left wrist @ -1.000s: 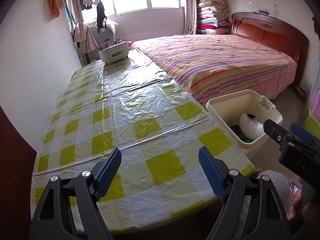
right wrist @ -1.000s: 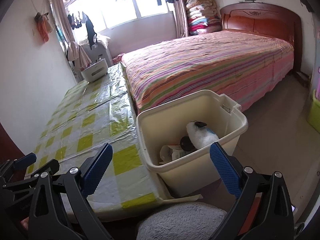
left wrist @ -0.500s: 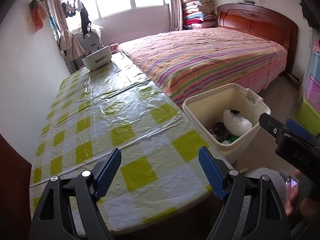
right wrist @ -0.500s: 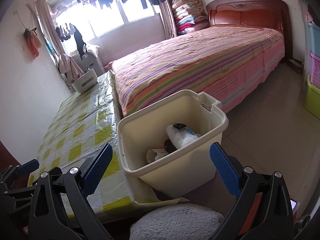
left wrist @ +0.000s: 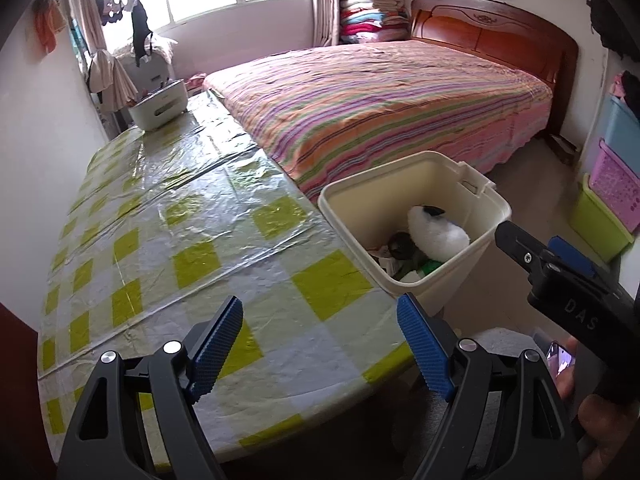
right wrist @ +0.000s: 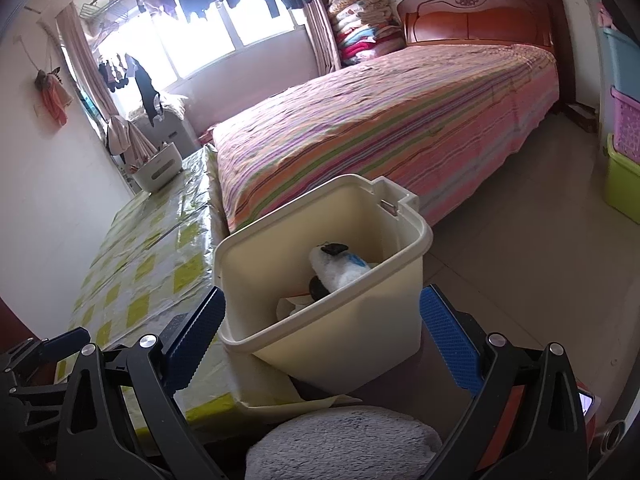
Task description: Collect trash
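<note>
A cream plastic bin (left wrist: 484, 200) (right wrist: 416, 236) stands beside the table's right edge. Inside it lie a white fluffy lump with a black tip (left wrist: 436, 232) (right wrist: 336, 268), a dark round item (left wrist: 400, 242) and paper scraps (right wrist: 292, 304). My left gripper (left wrist: 320, 344) hangs open over the near end of the yellow-checked tablecloth (left wrist: 192, 240), nothing between its blue pads. My right gripper (right wrist: 320, 336) is open too, low and just in front of the bin. It also shows at the right of the left wrist view, right gripper (left wrist: 560, 276).
A striped bed (left wrist: 380, 96) runs along the table's far side behind the bin. A white caddy (left wrist: 158, 106) sits at the table's far end. Stacked coloured baskets (left wrist: 612, 184) line the right wall. A grey fuzzy cushion (right wrist: 344, 444) lies below my right gripper. Tiled floor (right wrist: 520, 264) lies right of the bin.
Both grippers have pulled back and risen, so the bin and table look farther and lower. Both stay open with nothing in them.
</note>
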{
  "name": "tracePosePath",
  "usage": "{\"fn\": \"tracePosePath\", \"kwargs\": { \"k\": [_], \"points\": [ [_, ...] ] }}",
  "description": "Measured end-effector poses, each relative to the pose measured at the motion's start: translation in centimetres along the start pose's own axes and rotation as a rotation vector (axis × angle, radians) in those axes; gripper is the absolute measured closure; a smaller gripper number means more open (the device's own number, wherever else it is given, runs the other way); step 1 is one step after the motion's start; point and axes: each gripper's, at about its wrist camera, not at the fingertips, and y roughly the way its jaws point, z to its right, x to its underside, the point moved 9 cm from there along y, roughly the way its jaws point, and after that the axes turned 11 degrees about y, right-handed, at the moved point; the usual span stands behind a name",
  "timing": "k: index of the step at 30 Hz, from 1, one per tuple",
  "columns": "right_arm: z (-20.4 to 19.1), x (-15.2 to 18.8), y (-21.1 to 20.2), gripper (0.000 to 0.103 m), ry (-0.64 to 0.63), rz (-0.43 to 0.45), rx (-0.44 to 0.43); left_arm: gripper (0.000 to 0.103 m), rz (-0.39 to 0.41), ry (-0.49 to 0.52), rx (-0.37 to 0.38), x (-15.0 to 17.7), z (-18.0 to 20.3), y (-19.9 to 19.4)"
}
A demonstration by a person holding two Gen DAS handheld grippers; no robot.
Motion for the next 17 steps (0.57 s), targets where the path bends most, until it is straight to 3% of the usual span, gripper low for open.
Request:
{"fn": "tracePosePath", "kwargs": {
  "k": [17],
  "points": [
    [0.30,-0.11,-0.13,0.007,0.003,-0.003,0.000,0.026,-0.028,0.031,-0.008,0.25,1.07,0.36]
  ]
}}
